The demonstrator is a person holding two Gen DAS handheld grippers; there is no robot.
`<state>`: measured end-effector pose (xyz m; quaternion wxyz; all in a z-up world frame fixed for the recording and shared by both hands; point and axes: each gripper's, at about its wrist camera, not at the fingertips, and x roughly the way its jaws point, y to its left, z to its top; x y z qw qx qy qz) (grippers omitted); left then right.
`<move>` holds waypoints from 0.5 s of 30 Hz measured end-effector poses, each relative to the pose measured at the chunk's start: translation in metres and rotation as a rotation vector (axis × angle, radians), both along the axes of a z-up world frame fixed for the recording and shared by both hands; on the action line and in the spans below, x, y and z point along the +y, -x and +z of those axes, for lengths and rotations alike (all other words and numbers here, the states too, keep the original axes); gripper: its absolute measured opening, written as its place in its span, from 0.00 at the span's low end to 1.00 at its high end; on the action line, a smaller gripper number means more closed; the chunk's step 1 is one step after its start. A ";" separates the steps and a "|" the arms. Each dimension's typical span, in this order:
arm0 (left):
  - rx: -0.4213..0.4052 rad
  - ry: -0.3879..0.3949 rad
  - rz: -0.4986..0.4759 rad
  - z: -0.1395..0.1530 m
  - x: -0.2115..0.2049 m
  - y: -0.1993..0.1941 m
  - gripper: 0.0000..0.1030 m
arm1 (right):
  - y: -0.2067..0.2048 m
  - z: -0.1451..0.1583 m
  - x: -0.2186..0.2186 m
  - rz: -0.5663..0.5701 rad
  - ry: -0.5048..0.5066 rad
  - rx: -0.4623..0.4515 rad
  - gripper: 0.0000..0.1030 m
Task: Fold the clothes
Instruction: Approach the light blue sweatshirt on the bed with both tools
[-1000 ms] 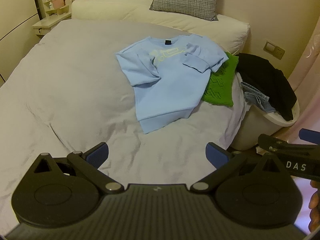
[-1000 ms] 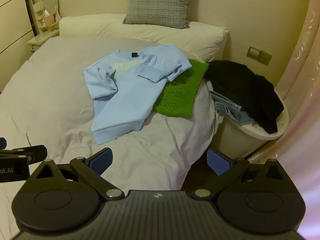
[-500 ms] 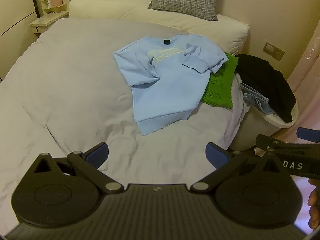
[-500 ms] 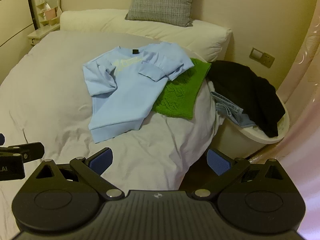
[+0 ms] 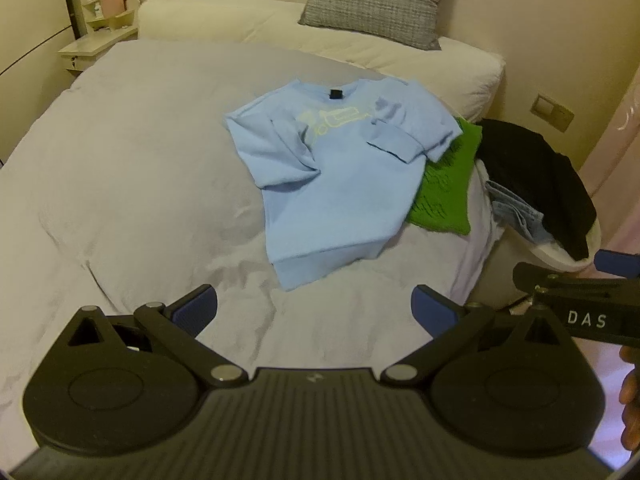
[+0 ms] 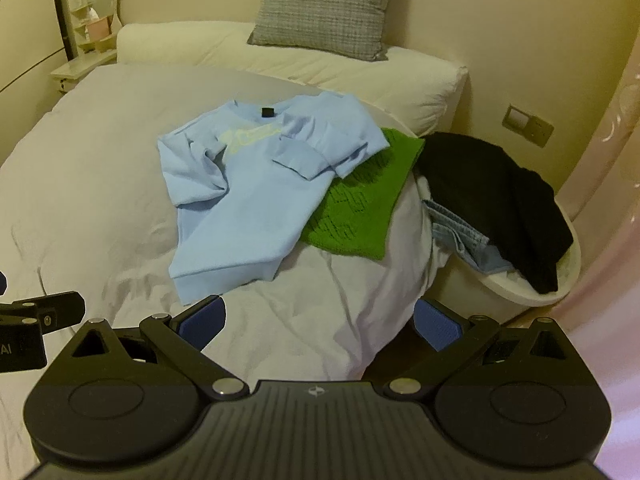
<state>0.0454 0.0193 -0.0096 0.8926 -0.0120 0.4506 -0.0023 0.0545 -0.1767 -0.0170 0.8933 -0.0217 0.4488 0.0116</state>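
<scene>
A light blue sweatshirt (image 5: 336,184) lies crumpled on the grey bed, sleeves folded in; it also shows in the right wrist view (image 6: 248,200). It partly covers a green knit garment (image 5: 444,196) at the bed's right edge, also in the right wrist view (image 6: 360,208). My left gripper (image 5: 314,308) is open and empty, just short of the sweatshirt's hem. My right gripper (image 6: 320,318) is open and empty, near the hem's right corner and the bed edge.
A white laundry basket (image 6: 532,288) beside the bed holds a black garment (image 6: 500,196) and jeans (image 6: 464,240). A grey cushion (image 6: 324,4) and white pillow (image 6: 280,56) lie at the head. A nightstand (image 5: 96,46) stands far left. The bed sheet (image 5: 120,184) spreads left.
Both grippers have moved slightly forward toward the sweatshirt, which looks a little nearer. Both stay open; the clothes have not moved.
</scene>
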 end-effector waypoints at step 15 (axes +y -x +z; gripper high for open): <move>0.047 -0.044 0.053 -0.031 0.000 -0.066 0.99 | -0.070 -0.030 0.004 0.072 0.037 -0.009 1.00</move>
